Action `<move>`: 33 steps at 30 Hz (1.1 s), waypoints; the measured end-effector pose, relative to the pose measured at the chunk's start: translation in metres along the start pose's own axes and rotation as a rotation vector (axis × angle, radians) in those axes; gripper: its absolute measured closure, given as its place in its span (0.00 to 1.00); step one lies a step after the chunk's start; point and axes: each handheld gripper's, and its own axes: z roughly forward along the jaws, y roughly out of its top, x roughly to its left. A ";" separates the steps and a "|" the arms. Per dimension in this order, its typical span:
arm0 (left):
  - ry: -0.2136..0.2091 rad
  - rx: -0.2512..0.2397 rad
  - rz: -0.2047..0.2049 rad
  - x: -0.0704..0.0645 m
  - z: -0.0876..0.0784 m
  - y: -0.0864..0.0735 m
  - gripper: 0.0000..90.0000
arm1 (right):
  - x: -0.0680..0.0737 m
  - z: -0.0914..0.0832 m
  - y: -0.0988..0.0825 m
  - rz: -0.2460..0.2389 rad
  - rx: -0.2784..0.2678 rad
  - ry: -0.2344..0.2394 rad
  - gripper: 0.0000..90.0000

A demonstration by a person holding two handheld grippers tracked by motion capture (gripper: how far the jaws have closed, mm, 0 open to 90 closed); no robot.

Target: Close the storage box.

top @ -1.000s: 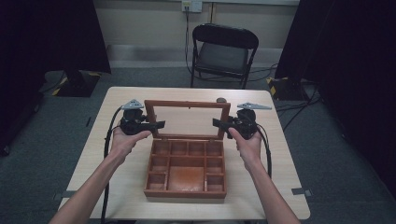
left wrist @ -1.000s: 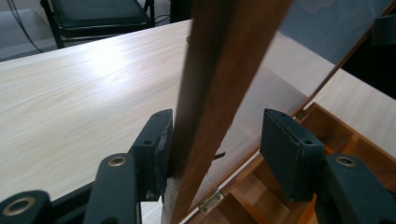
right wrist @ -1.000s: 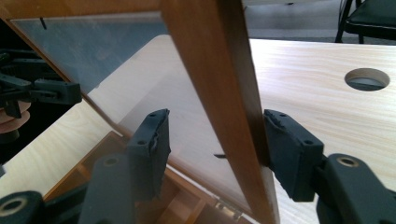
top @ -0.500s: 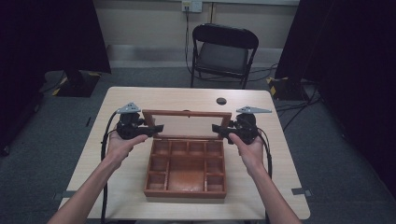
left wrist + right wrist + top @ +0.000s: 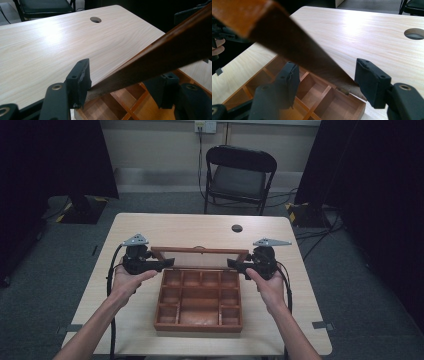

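A brown wooden box (image 5: 199, 326) with several compartments sits on the table, its hinged lid (image 5: 200, 251) tilted up at the far edge. My left gripper (image 5: 165, 265) is at the lid's left end and my right gripper (image 5: 235, 264) at its right end. In the left gripper view the lid's edge (image 5: 160, 52) crosses between the jaws of the left gripper (image 5: 122, 85), which have just been opening; it brushes one pad (image 5: 81, 80). In the right gripper view the lid (image 5: 294, 47) runs between the jaws of the right gripper (image 5: 327, 75), also just opening.
The light wood table (image 5: 165, 227) has a round cable hole (image 5: 237, 228) behind the box. A black folding chair (image 5: 240, 175) stands beyond the far edge. Cables trail from both grippers toward the table's front corners.
The lid's top edge has come lower, so the lid looks flatter than before. Both hands stayed at its ends and sank slightly with it.
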 end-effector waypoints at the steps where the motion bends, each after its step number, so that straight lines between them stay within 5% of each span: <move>1: 0.000 0.000 0.000 0.000 0.000 0.000 0.43 | 0.000 0.000 -0.001 0.000 0.000 0.001 0.40; 5: 0.014 0.014 0.031 -0.002 -0.002 -0.001 0.44 | 0.001 -0.001 -0.003 -0.003 0.004 0.001 0.40; 13: -0.024 0.018 0.028 -0.007 -0.007 -0.009 0.45 | 0.005 -0.006 -0.011 -0.010 0.024 0.007 0.36; 25: -0.015 0.022 0.035 -0.015 -0.007 -0.013 0.39 | 0.012 -0.010 -0.020 -0.051 0.021 -0.016 0.34; 33: -0.020 0.030 0.042 -0.019 -0.007 -0.015 0.36 | 0.009 -0.011 -0.025 -0.003 0.043 -0.007 0.28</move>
